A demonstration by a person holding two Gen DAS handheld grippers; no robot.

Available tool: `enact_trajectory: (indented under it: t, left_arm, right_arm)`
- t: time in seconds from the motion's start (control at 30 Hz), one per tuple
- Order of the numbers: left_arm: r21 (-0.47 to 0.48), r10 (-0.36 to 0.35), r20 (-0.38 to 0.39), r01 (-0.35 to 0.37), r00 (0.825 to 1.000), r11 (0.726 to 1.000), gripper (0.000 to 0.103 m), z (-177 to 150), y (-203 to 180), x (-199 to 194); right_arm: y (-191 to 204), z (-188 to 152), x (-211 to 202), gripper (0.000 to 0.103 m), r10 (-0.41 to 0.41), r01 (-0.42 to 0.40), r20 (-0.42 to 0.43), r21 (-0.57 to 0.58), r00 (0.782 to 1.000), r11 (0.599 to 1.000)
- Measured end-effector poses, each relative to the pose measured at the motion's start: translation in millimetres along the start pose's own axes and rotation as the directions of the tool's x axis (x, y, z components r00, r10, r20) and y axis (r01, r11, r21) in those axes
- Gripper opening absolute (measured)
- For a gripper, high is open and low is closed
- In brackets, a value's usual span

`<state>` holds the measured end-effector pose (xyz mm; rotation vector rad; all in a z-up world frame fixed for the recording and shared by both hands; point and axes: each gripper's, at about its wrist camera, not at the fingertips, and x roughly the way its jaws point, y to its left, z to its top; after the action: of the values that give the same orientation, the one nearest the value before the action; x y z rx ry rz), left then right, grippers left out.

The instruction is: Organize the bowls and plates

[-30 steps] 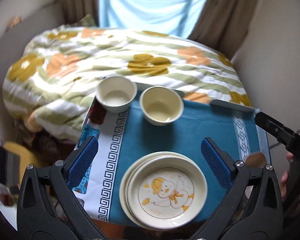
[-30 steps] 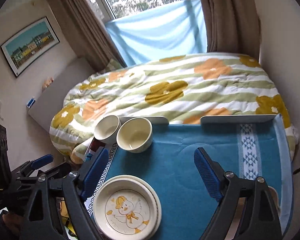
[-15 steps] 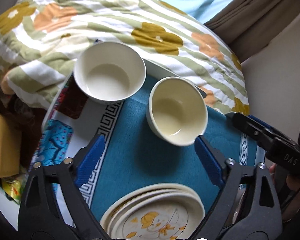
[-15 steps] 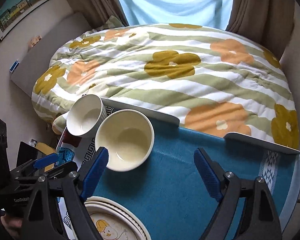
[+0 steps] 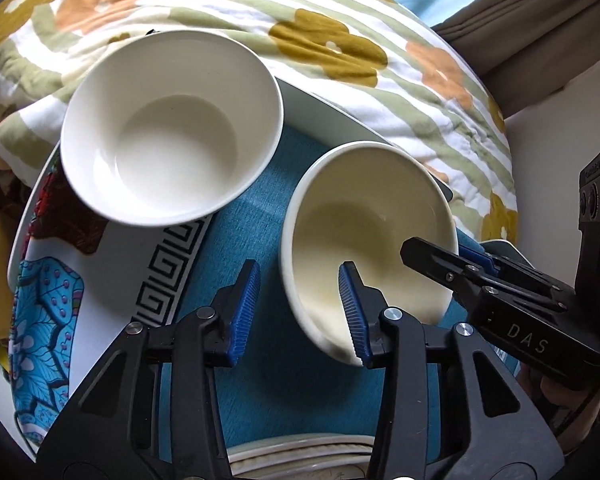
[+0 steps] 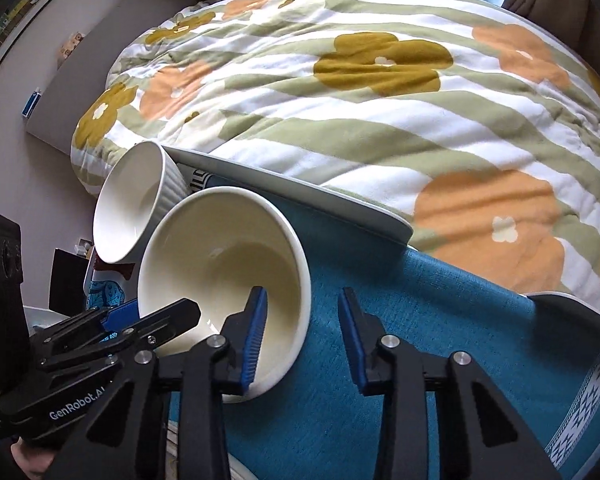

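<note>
Cream ceramic fills both views: the cream bowl [image 5: 368, 240] sits on the teal cloth [image 5: 236, 248] of the table, with the white bowl [image 5: 172, 128] just beside it toward the far left corner. A stack of plates [image 5: 300, 456] shows only as a rim at the near edge in the left view.

I judge the step in hand to be picking up the cream bowl, probably to nest it with the white one. Both tongs are set across its rim from opposite sides.

My left tongs [image 5: 300, 304] stand partly open, one blue pad inside the bowl and the other outside its near-left wall. I see a gap on both sides, so nothing is gripped yet. My right tongs [image 6: 302, 338] are likewise partly open, their left pad inside the bowl and the right pad over the cloth outside. I cannot tell whether the inner pad touches the wall.

Next I would close one pair firmly on the rim before lifting. Glazed ceramic is likely slippery, and a shallow bite could let the bowl tilt or slide out.
</note>
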<state>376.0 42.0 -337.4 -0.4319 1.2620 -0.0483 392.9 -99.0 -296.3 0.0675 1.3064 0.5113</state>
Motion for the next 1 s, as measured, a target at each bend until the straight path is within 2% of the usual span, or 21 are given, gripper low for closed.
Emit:
enact_trajectory:
  t: [0.07, 0.13, 0.17, 0.43, 0.63, 0.83, 1.0]
  left_arm:
    - [0.002, -0.002, -0.006, 0.002, 1.000, 1.000, 0.023, 1, -2, 3]
    - [0.010, 0.014, 0.000, -0.014, 1.000, 1.000, 0.019, 3, -1, 4]
    - [0.016, 0.026, 0.001, -0.026, 1.000, 1.000, 0.016, 2, -1, 3]
    - [0.073, 0.054, 0.035, -0.056, 0.998, 0.996, 0.015, 2, -7, -11]
    - [0.128, 0.048, 0.069, -0.056, 0.996, 0.990, 0.015, -3, -22, -43]
    - [0.222, -0.005, 0.075, -0.012, 0.997, 0.975, 0.015, -23, -48, -80]
    - [0.333, -0.063, 0.048, 0.044, 0.997, 0.942, 0.015, -54, -84, -103]
  right_arm:
    - [-1, 2, 4, 0.029, 0.006, -0.006, -0.006, 0.000, 1.000, 1.000]
    - [0, 2, 6, 0.014, 0.019, -0.019, -0.014, -0.005, 1.000, 1.000]
    - [0, 2, 8, 0.013, 0.025, -0.025, -0.016, -0.006, 1.000, 1.000]
    - [6, -1, -2, 0.012, -0.001, 0.001, 0.016, -0.009, 1.000, 1.000]
    - [16, -14, -36, 0.012, -0.016, 0.016, 0.084, 0.005, 0.996, 1.000]
    - [18, -43, -84, 0.012, -0.071, 0.062, 0.158, 0.062, 0.985, 0.996]
    - [8, -85, -128, 0.012, -0.149, 0.121, 0.198, 0.148, 0.969, 0.982]
